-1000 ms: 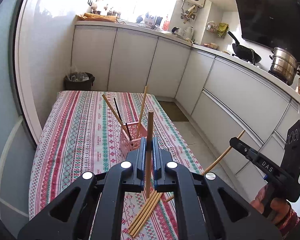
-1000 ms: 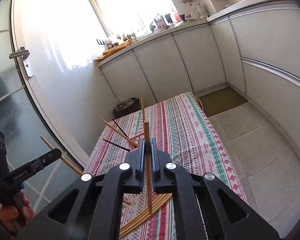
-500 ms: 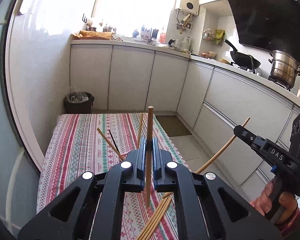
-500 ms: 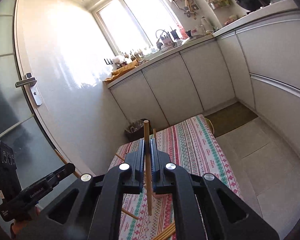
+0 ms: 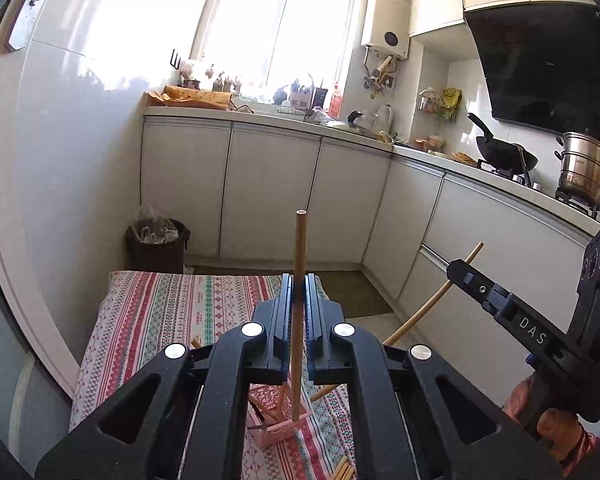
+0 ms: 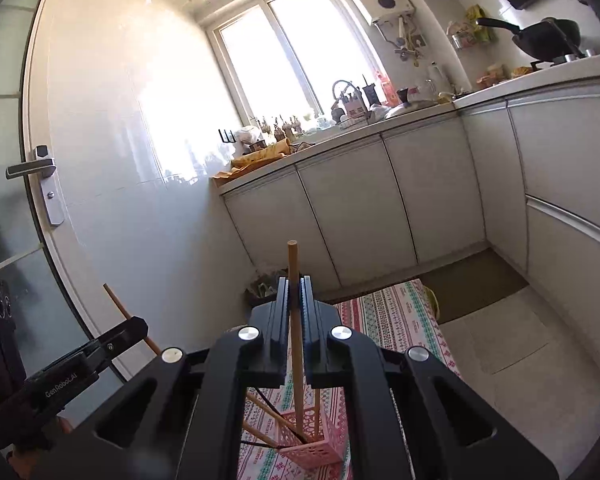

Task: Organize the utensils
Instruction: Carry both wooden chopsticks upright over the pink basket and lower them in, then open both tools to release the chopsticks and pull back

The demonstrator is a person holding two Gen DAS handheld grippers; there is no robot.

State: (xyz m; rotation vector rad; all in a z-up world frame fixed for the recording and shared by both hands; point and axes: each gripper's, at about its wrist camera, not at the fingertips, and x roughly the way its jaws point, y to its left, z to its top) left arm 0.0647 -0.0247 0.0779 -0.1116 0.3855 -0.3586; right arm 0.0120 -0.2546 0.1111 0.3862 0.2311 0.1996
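Note:
My left gripper (image 5: pixel 299 280) is shut on a wooden chopstick (image 5: pixel 299 248) that stands upright, its lower tip just above the pink slotted basket (image 5: pixel 278 420). My right gripper (image 6: pixel 295 282) is shut on another wooden chopstick (image 6: pixel 293 264), upright, its lower end at the pink basket (image 6: pixel 314 438). The basket stands on the striped tablecloth (image 5: pixel 172 308) and holds several wooden and black chopsticks that lean out. The right gripper (image 5: pixel 460 270) with its chopstick shows at the right of the left wrist view. The left gripper (image 6: pixel 134 326) shows at the left of the right wrist view.
Loose wooden chopsticks (image 5: pixel 342 470) lie on the cloth near the front edge. A dark bin (image 5: pixel 156 244) stands beyond the table's far end. White cabinets (image 5: pixel 268 196) run along the back and right. A glass door (image 6: pixel 16 208) is on the left.
Both grippers have risen and tilted up, so the views show more of the window and less of the table. The basket has dropped low between the fingers in both views.

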